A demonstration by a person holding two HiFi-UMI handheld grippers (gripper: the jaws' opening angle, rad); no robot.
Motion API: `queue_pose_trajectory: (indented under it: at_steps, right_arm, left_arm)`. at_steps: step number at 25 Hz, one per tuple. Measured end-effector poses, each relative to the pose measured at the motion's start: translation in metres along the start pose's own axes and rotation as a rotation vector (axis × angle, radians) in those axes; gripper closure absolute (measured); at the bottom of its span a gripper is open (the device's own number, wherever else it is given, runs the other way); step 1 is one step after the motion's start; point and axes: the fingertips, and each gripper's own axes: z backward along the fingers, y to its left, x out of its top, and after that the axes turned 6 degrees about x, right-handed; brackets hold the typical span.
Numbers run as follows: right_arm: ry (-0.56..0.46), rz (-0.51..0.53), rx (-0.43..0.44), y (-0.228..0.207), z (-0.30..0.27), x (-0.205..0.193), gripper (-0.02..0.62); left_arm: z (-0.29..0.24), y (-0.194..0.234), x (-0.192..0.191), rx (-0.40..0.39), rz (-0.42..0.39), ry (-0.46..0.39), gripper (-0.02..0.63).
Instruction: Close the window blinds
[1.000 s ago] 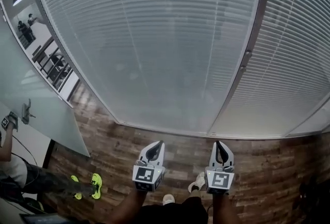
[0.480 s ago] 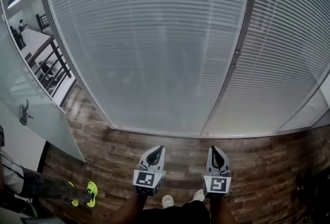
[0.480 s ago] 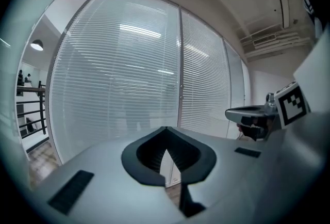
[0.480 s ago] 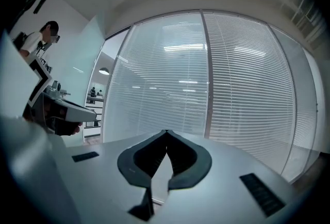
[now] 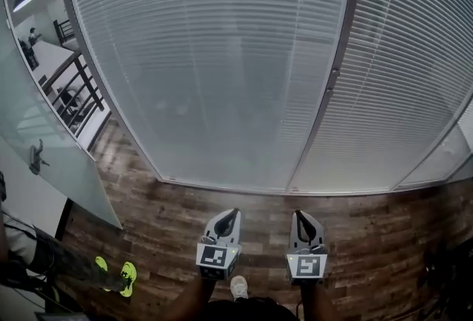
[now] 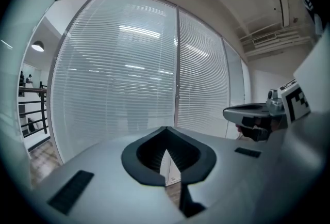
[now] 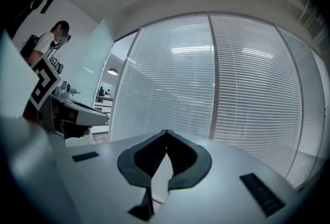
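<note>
White slatted window blinds hang over a tall glass wall ahead, split by a grey upright frame post; a second blind panel lies to its right. The blinds also fill both gripper views. My left gripper and right gripper are held side by side low in the head view, over the wooden floor, well short of the blinds. Both are shut with their tips touching and nothing between them. In the left gripper view the right gripper shows at right.
Brown wood-plank floor runs up to the glass. A frosted glass door with a handle stands at left, a dark railing beyond it. A person in bright yellow shoes stands at lower left. My own shoe shows below.
The view has swung slightly left and up along the blinds. Both grippers have sunk lower in the picture and drawn a little closer together; they stay shut.
</note>
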Motion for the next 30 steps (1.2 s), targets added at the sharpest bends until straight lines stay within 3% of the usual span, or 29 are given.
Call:
queue_pose_trajectory:
  at_steps: [4,10,14,17,30]
  right_arm:
    - [-0.009,0.048,-0.018,-0.012,0.031,-0.004,0.592]
    - [-0.043,-0.025,-0.012,-0.022,0.071,0.002,0.592]
    - [-0.041,0.03,-0.002,-0.023,0.096,0.002,0.592]
    - [-0.042,0.013,0.004,-0.026,0.116,0.002,0.592]
    - [-0.083,-0.013,0.025,-0.023,0.145,0.015,0.592]
  left_arm:
    - [0.016,-0.032,-0.001,-0.01,0.009,-0.028,0.606]
    - [0.039,-0.066,0.004,0.0,-0.01,-0.039,0.606]
    - [0.053,-0.087,0.004,0.005,-0.022,-0.044,0.606]
    - [0.067,-0.103,0.007,0.008,-0.028,-0.058,0.606]
    - [0.102,-0.119,0.01,0.05,-0.027,-0.073,0.606]
